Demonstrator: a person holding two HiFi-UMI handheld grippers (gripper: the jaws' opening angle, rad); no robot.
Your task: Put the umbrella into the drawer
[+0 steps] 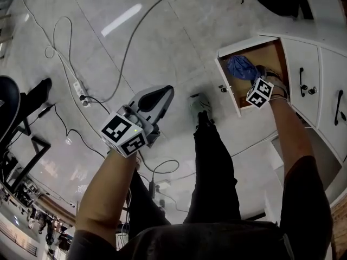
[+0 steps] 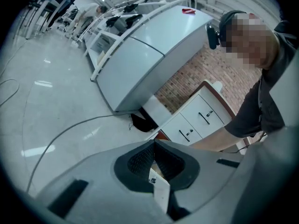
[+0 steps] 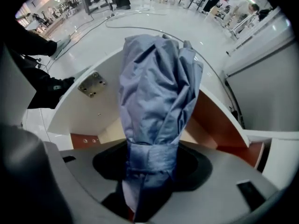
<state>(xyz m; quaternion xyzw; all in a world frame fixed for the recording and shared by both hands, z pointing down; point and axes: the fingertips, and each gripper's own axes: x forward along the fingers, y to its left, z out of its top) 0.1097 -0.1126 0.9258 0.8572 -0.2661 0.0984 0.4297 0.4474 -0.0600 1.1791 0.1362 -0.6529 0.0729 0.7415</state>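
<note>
A folded blue umbrella (image 3: pixel 159 87) is clamped between the jaws of my right gripper (image 3: pixel 149 160), which is shut on its strapped end. The umbrella points straight down into the open drawer (image 3: pixel 93 111), over its wooden inside. From the head view, the umbrella (image 1: pixel 241 66) hangs inside the drawer (image 1: pixel 229 91) below the right gripper (image 1: pixel 255 78). My left gripper (image 1: pixel 162 93) hovers over the floor to the left of the drawer. Its pads (image 2: pixel 140 160) meet at the tip and hold nothing.
White cabinet doors with black handles (image 1: pixel 301 81) stand to the right of the drawer. The person's shoe (image 1: pixel 199 103) and leg are just left of the drawer front. Cables and a power strip (image 1: pixel 81 91) lie on the floor, with a chair base (image 1: pixel 32 140) at far left.
</note>
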